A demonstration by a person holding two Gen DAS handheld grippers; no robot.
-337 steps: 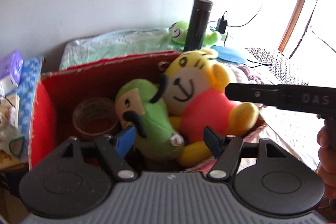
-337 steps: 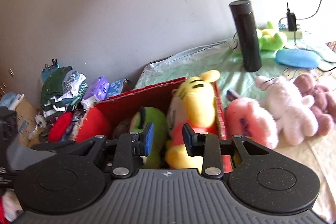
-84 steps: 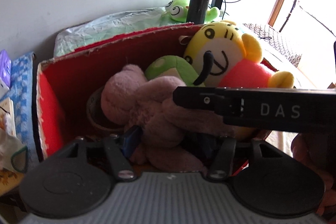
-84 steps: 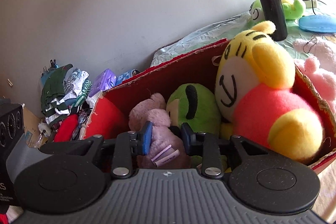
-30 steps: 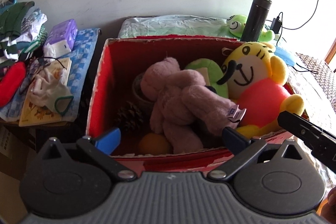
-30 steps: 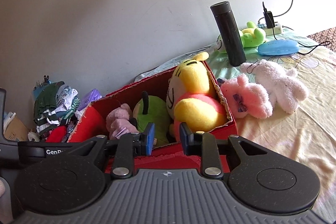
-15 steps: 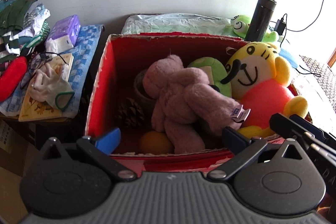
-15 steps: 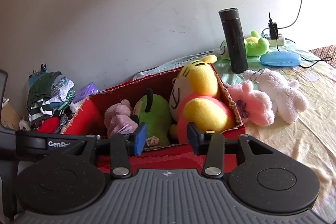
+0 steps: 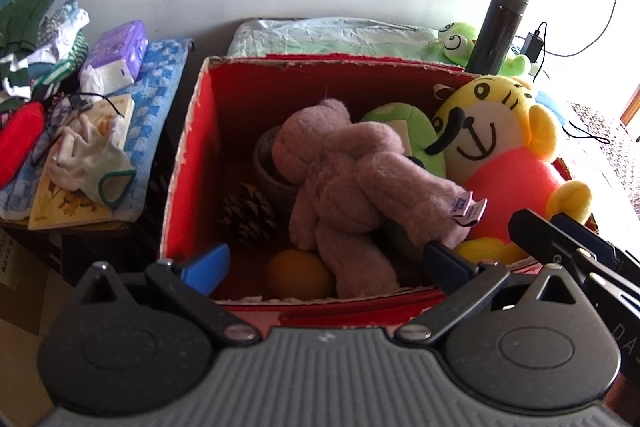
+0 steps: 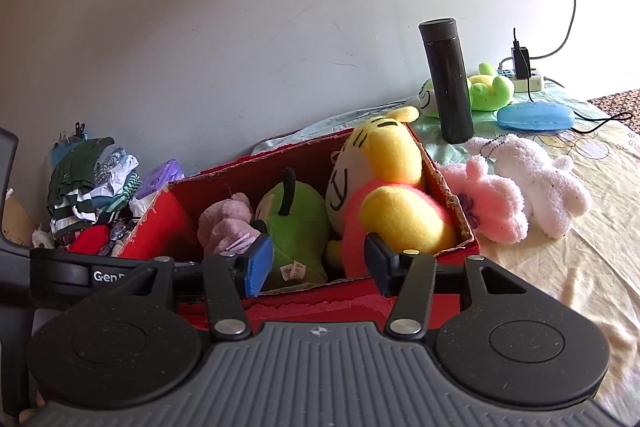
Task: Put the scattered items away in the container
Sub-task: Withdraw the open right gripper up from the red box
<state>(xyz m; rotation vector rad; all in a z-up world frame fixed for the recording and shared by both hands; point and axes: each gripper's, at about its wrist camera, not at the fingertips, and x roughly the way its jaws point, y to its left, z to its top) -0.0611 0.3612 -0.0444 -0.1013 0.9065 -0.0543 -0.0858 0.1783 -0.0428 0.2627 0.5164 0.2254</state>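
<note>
Fingers of both the left gripper (image 9: 324,263) and right gripper (image 10: 316,263) are empty, the right opening; the pink plush (image 10: 490,203) beside the box (image 10: 452,203) looks soft, light, best pinched mid-body.

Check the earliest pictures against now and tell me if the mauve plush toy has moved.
Yes. The mauve plush toy lay outside the red box, right of the pink plush; now it lies inside, left of the yellow tiger plush.

Mauve plush (image 9: 344,183) newly in box (image 9: 192,163); right tool (image 10: 318,265) opening.
</note>
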